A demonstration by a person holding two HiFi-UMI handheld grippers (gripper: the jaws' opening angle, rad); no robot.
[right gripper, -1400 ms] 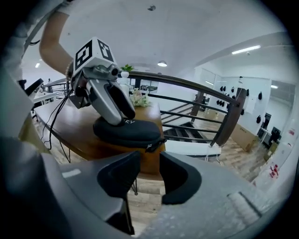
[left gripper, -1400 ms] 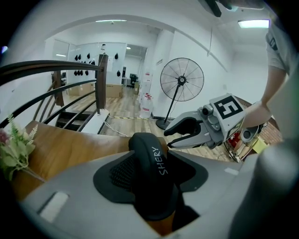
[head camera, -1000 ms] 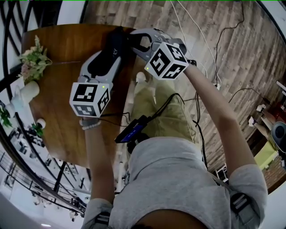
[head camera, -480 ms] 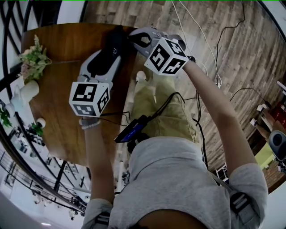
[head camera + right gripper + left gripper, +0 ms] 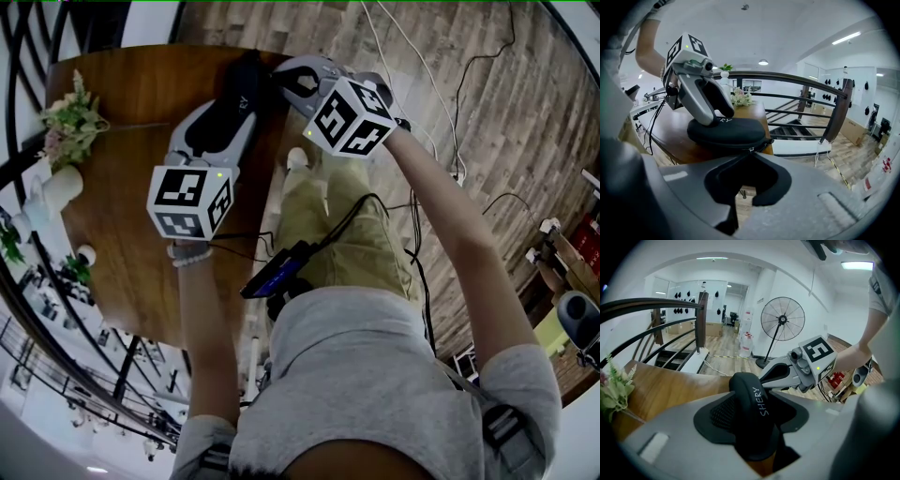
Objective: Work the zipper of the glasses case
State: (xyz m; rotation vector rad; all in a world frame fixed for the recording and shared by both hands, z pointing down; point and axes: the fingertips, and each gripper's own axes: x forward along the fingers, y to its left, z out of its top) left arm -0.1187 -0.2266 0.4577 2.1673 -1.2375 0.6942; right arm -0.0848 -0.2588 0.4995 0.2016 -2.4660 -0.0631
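Black oval glasses case (image 5: 726,132), white lettering (image 5: 761,401) across lid.

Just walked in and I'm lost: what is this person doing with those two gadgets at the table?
A person is working on a black glasses case that lies on a wooden table, with a hand-held gripper in each hand. The left gripper clamps the case to steady it. The right gripper has its jaws shut on the small zipper pull at the case's end, seemingly ready to draw it along.
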